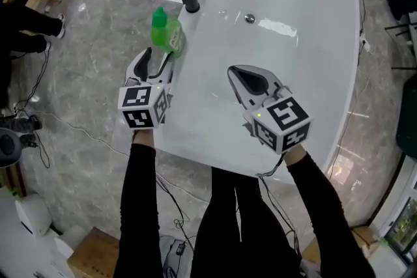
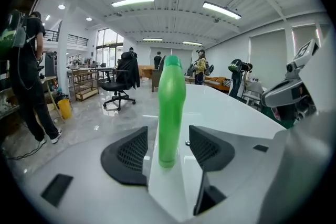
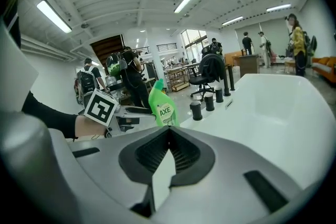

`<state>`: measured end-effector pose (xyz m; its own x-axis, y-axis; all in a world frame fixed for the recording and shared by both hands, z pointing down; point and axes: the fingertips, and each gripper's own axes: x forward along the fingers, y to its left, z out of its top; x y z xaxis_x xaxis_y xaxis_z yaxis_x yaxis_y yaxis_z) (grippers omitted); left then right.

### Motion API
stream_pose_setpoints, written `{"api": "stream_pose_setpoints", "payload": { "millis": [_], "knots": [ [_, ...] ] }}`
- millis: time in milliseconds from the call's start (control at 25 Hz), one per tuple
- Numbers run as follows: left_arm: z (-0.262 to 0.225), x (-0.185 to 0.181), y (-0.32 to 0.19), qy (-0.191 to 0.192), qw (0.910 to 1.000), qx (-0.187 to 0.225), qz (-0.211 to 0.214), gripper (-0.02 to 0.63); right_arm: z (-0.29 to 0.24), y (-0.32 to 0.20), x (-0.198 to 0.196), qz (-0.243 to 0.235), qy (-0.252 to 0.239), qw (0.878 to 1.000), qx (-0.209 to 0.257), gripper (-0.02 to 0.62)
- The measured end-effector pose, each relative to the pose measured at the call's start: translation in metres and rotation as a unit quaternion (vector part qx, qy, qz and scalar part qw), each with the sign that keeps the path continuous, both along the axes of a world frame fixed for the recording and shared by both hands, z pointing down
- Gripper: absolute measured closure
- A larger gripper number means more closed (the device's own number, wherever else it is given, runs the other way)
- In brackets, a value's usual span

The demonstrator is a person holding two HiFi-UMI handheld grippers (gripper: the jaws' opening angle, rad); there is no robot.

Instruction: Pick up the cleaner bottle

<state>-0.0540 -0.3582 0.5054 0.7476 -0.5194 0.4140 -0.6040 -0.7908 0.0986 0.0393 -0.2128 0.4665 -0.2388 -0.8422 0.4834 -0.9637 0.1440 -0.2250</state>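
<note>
Jaws of the left gripper [image 1: 158,59] are standing wide apart, pointing at the cleaner bottle [image 1: 167,34], which is sitting upright on the left rim of the white bathtub [image 1: 313,75]. In the left gripper view the green bottle is rising in the gap between the two black pads [image 2: 128,157], with clear space showing on either side, so neither pad is pressing on it. From the head view the bottle is standing just at that gripper's tips, and just short of the row of black knobs [image 1: 192,2] running along the same rim toward the far corner. The right gripper [image 1: 234,73] is hanging over the basin, well apart from the bottle, its jaws closed together with nothing between them; its own view is showing the bottle's label beyond them. The drain [image 1: 249,19] is lying in the basin floor past the right gripper. Black-sleeved arms [image 1: 140,205] are reaching in over the bathtub's near edge. Beyond the left rim, grey marble floor [image 1: 98,42] is spreading out, with an office chair [image 2: 119,93] standing in the background.
</note>
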Motion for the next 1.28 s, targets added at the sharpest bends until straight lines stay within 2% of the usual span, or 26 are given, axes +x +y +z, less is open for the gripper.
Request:
{"api": "stream_pose_setpoints", "payload": {
  "millis": [240, 640, 880, 1280],
  "knots": [
    [0.020, 0.018, -0.008, -0.011, 0.9998, 0.004, 0.017, 0.354, 0.020, -0.014, 0.003, -0.002, -0.004, 1.000, -0.001, 0.594],
    [0.032, 0.045, -0.023, -0.012, 0.9994, 0.029, 0.014, 0.372, 0.044, -0.033, 0.010, -0.001, -0.012, 1.000, -0.007, 0.594],
    [0.036, 0.050, -0.028, -0.004, 0.9995, 0.030, 0.001, 0.401, 0.051, -0.039, 0.010, -0.001, -0.012, 1.000, -0.009, 0.594],
    [0.036, 0.049, -0.031, 0.015, 0.9994, 0.032, 0.000, 0.413, 0.058, -0.050, 0.000, -0.003, -0.018, 1.000, -0.016, 0.594]
  ]
}}
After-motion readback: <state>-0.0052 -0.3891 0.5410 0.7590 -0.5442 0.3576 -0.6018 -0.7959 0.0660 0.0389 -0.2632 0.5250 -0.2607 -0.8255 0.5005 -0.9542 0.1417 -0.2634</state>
